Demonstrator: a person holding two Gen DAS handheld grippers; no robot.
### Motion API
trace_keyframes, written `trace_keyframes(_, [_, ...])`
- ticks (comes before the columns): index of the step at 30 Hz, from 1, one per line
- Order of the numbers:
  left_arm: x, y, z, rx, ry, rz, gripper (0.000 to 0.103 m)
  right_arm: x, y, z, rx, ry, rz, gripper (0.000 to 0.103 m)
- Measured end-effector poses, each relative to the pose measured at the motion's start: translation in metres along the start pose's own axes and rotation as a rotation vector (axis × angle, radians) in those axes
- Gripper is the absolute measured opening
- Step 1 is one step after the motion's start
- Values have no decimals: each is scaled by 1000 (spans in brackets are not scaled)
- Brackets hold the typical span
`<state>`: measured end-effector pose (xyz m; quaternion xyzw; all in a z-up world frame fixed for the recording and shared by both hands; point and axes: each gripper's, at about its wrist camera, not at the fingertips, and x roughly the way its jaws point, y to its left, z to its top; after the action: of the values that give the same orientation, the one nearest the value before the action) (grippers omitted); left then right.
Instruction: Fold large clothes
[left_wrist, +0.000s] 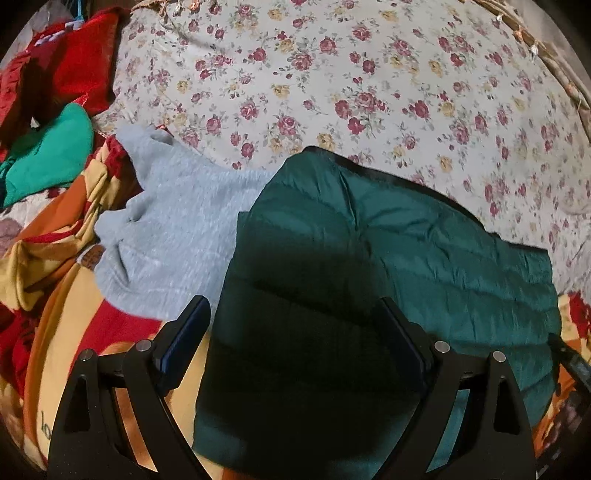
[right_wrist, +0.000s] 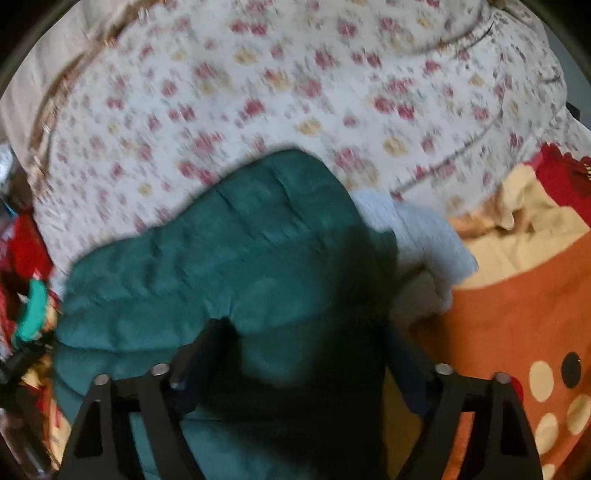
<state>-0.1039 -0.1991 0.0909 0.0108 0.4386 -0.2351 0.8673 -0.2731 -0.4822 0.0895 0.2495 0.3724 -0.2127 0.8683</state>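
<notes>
A dark green quilted jacket (left_wrist: 406, 229) lies on the bed, partly over a light grey fuzzy sweater (left_wrist: 173, 229). My left gripper (left_wrist: 295, 321) hovers over the jacket's near end, jaws wide and open, with nothing pinched. In the blurred right wrist view the same jacket (right_wrist: 221, 251) fills the middle and the grey sweater (right_wrist: 424, 236) pokes out to its right. My right gripper (right_wrist: 303, 332) stands open low over the jacket. A bulge of green fabric sits between its fingers, and I see no pad pressing on it.
A white sheet with red roses (left_wrist: 332, 74) covers the far bed. An orange, yellow and red patterned blanket (left_wrist: 66, 314) lies under the clothes and shows again as the blanket (right_wrist: 517, 314) at right. A bright green garment (left_wrist: 48, 155) and a red one (left_wrist: 74, 62) are heaped at far left.
</notes>
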Motion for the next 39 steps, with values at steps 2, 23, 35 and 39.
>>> trace_keyframes(2, [-3, 1, -4, -1, 5, -2, 91, 3, -9, -2, 45, 12, 21, 80])
trace_keyframes(23, [-8, 2, -24, 3, 21, 6, 91, -36, 9, -12, -19, -21, -23, 82])
trace_keyframes(35, [-2, 2, -27, -3, 27, 6, 91, -32, 26, -12, -117, -18, -52, 84])
trace_keyframes(39, [1, 1, -27, -3, 29, 5, 91, -24, 25, -12, -121, -15, -71, 84])
